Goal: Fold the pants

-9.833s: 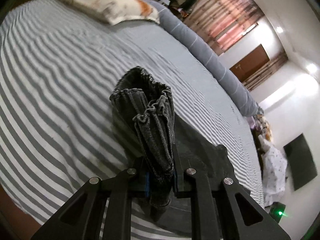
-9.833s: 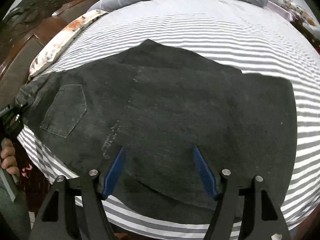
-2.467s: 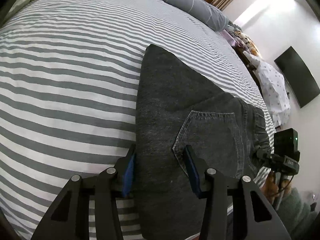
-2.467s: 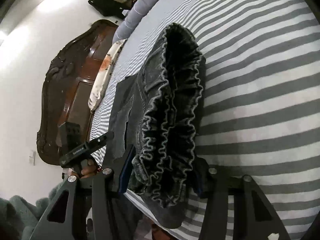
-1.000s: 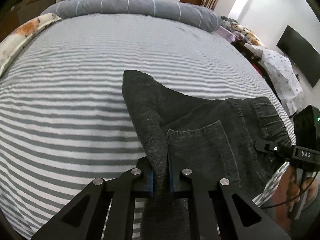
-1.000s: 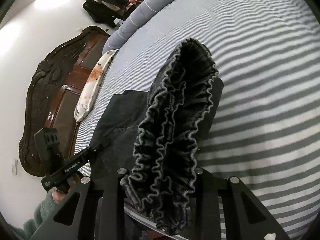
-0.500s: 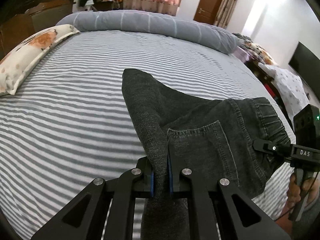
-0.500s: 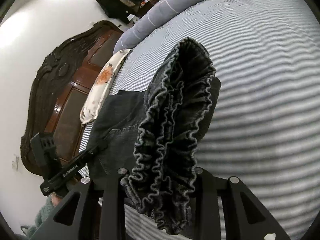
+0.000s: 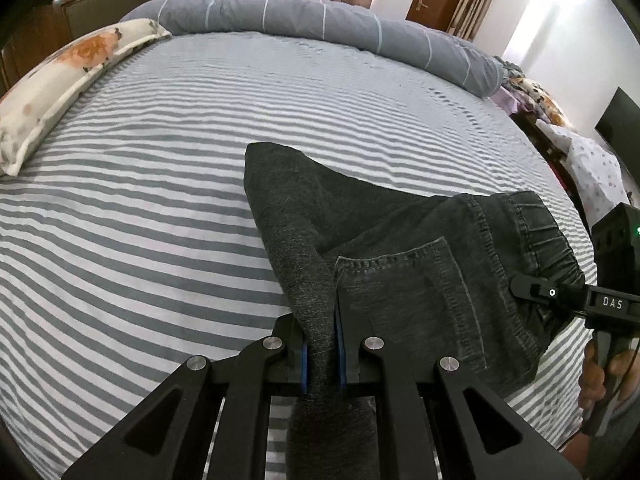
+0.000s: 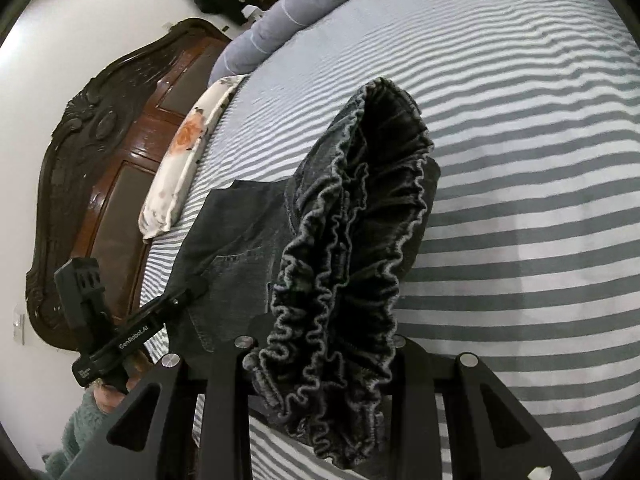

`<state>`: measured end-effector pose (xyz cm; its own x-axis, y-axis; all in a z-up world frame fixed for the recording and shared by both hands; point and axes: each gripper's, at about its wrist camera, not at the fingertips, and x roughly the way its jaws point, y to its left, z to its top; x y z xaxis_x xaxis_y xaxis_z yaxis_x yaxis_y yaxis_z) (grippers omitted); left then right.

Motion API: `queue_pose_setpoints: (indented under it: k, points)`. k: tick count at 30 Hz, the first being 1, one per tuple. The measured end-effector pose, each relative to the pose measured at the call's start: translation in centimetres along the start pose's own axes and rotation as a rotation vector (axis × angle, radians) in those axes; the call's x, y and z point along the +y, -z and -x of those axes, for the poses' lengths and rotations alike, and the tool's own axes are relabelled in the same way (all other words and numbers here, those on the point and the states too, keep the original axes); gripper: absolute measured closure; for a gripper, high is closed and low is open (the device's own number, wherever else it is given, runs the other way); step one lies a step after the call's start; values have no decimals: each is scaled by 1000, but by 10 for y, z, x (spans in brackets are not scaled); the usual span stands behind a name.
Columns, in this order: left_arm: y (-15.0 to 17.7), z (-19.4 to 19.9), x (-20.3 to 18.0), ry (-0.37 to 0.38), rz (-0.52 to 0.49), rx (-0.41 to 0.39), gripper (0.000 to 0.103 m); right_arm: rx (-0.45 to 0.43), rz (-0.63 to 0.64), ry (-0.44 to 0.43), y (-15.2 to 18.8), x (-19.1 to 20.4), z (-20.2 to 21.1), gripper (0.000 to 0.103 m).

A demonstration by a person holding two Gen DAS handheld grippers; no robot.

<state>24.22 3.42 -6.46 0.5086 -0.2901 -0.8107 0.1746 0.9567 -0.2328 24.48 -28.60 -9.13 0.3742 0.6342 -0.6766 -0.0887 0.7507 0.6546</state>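
Note:
Dark grey folded pants (image 9: pixel 420 264) hang lifted over the striped bed (image 9: pixel 140 208). My left gripper (image 9: pixel 320 356) is shut on the pants' folded edge beside the back pocket. My right gripper (image 10: pixel 320 364) is shut on the bunched elastic waistband (image 10: pixel 352 248), which hides its fingertips. The right gripper shows at the right in the left wrist view (image 9: pixel 560 292), clamped on the waistband. The left gripper shows at the left in the right wrist view (image 10: pixel 168 304), on the pants' far edge (image 10: pixel 228 240).
A floral pillow (image 9: pixel 68 72) lies at the bed's left, and it also shows in the right wrist view (image 10: pixel 184 148). A grey bolster (image 9: pixel 320 28) runs along the far side. A dark carved headboard (image 10: pixel 92 152) stands behind the pillow. Clutter and a TV (image 9: pixel 616 128) are at right.
Over the last second both grippers stayed shut on the pants and raised them, tilting up so more of the room shows. Earlier the left gripper was open over the flat pants.

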Motion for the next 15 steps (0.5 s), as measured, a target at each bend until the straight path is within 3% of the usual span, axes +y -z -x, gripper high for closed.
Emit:
queue_pose_setpoints:
  k: [4,6,8,9,15]
  points:
    - [6,-9,4,-12,-19,-1,89,10,39,70,4,-5,-6,71]
    - [11,-13,0,-53,-54,-5,82,6,49,126,6,-6,-10,59]
    - [14,-16,-3,-90,-83,-11,74,-2,61,168,10,-6,-12,57]
    - [16,-18,-5,-109,-94,-16,73,-10,58,177,11,-8,-12,50]
    - [26,-24,-4,-182,-90,-62,53,-87,155,332,17,4,-6,31]
